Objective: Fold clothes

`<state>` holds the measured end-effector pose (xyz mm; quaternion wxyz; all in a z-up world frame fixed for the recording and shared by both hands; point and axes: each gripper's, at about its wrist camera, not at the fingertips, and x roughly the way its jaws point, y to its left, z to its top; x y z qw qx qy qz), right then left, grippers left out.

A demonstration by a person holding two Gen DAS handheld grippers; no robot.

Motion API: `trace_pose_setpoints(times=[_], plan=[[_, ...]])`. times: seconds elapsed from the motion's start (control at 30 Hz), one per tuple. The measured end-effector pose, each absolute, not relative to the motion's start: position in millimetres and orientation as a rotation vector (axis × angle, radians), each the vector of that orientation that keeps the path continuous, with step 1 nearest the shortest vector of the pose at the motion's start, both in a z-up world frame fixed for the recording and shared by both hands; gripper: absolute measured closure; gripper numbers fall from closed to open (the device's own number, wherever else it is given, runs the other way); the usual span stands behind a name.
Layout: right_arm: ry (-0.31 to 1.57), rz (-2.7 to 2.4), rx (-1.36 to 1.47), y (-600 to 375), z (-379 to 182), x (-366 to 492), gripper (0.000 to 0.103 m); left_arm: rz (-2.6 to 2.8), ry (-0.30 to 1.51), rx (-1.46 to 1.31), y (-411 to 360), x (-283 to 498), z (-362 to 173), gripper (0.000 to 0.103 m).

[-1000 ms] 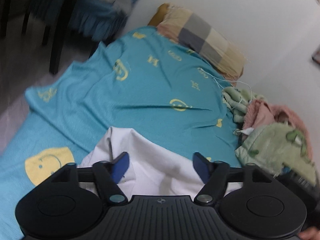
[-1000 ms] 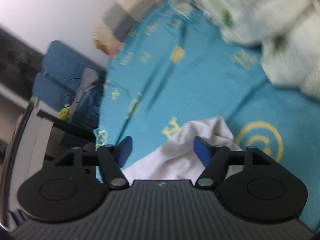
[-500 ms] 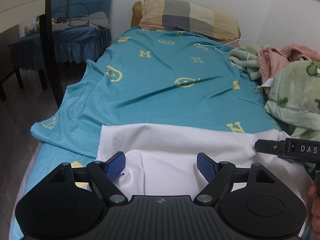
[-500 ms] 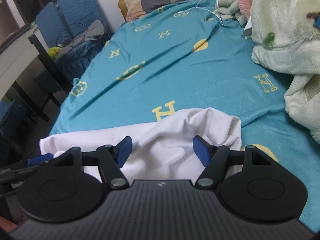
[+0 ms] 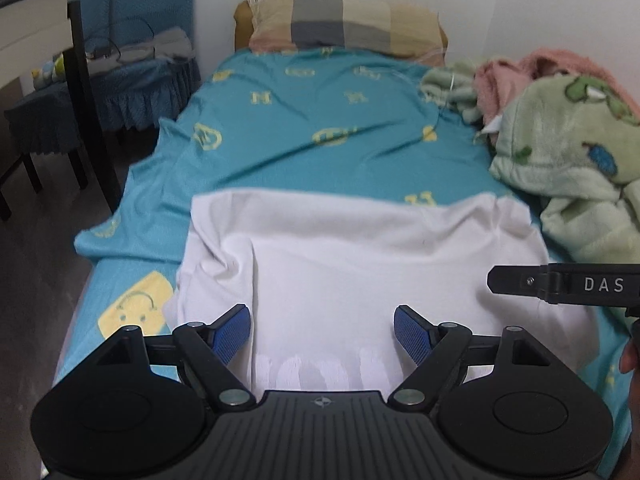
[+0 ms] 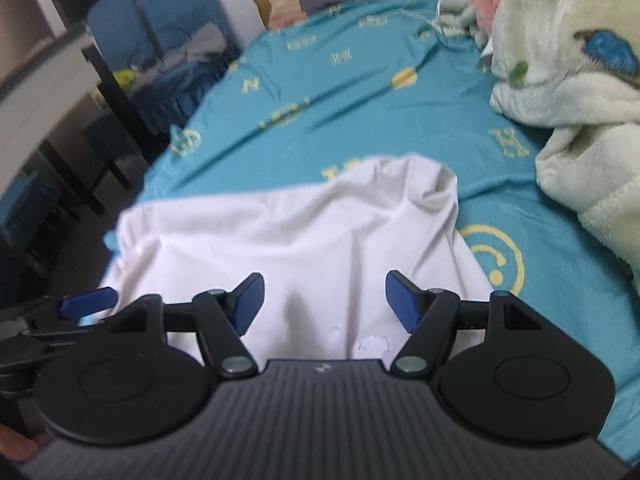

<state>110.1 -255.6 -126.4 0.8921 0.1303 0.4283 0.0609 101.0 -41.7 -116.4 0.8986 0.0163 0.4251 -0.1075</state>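
Note:
A white T-shirt (image 5: 360, 256) lies spread on the teal bed sheet (image 5: 312, 140); it also shows in the right wrist view (image 6: 300, 236), with its far right corner bunched up. My left gripper (image 5: 322, 334) is open and empty above the shirt's near edge. My right gripper (image 6: 324, 300) is open and empty above the near part of the shirt. One finger of the right gripper (image 5: 560, 286) juts in from the right in the left wrist view. A blue pad of the left gripper (image 6: 88, 302) shows at the left in the right wrist view.
A pile of green and pink fleece blankets (image 5: 568, 140) lies along the right side of the bed by the wall. A checked pillow (image 5: 344, 24) is at the head. A blue-covered chair (image 5: 120, 60) and a dark table leg (image 5: 92, 104) stand left of the bed.
The shirt went from bunched up near the grippers to spread out flat across the bed. Both grippers stayed open and pulled back toward the near edge.

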Motion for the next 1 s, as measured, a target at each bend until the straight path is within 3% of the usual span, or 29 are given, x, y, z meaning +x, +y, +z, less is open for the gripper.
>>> trace_pose_setpoints(times=[0.37, 0.6, 1.0], plan=[[0.937, 0.113, 0.26, -252, -135, 110, 0.034, -0.246, 0.91, -0.004, -43, 82, -112, 0.022], [0.855, 0.104, 0.292, -262, -98, 83, 0.033, -0.251, 0.976, -0.37, -14, 41, -95, 0.01], [0.835, 0.088, 0.546, -294, -96, 86, 0.033, -0.179, 1.117, -0.912, 19, 52, -165, 0.01]])
